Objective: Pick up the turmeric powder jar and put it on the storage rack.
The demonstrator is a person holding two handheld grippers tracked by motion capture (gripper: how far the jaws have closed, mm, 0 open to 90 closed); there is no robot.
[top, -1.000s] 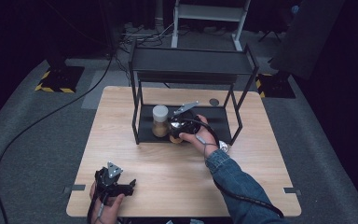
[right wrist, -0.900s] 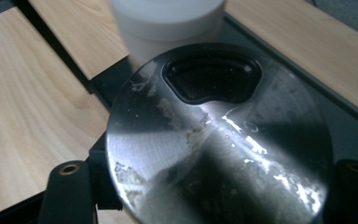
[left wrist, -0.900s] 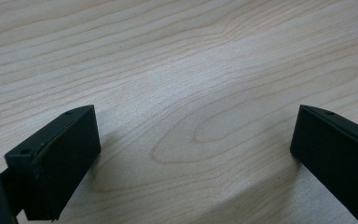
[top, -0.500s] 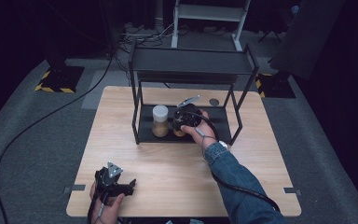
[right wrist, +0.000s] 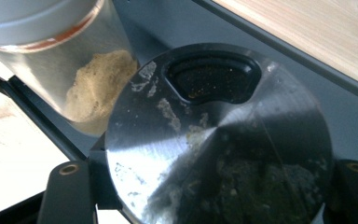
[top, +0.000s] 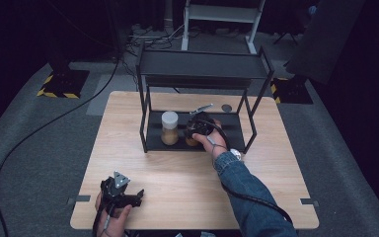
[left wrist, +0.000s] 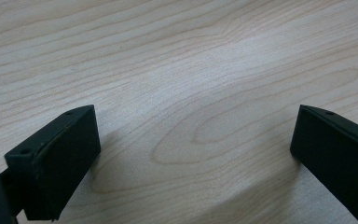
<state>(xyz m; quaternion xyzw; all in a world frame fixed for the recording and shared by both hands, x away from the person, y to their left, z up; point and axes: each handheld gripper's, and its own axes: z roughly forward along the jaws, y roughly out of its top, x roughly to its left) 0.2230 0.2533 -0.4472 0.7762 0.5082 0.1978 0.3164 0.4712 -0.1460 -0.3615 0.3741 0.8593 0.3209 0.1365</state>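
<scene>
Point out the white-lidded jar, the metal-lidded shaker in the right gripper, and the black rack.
white-lidded jar (top: 170, 118), high view, on its lid.
metal-lidded shaker (right wrist: 214, 140), right gripper view, on its steel top.
black rack (top: 202, 63), high view, on its top shelf.

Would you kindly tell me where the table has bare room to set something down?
The table lies bare between the rack and the near edge, beside the left tool, and along both sides. The rack's lower shelf is crowded at its left, with the jar and right tool.
</scene>
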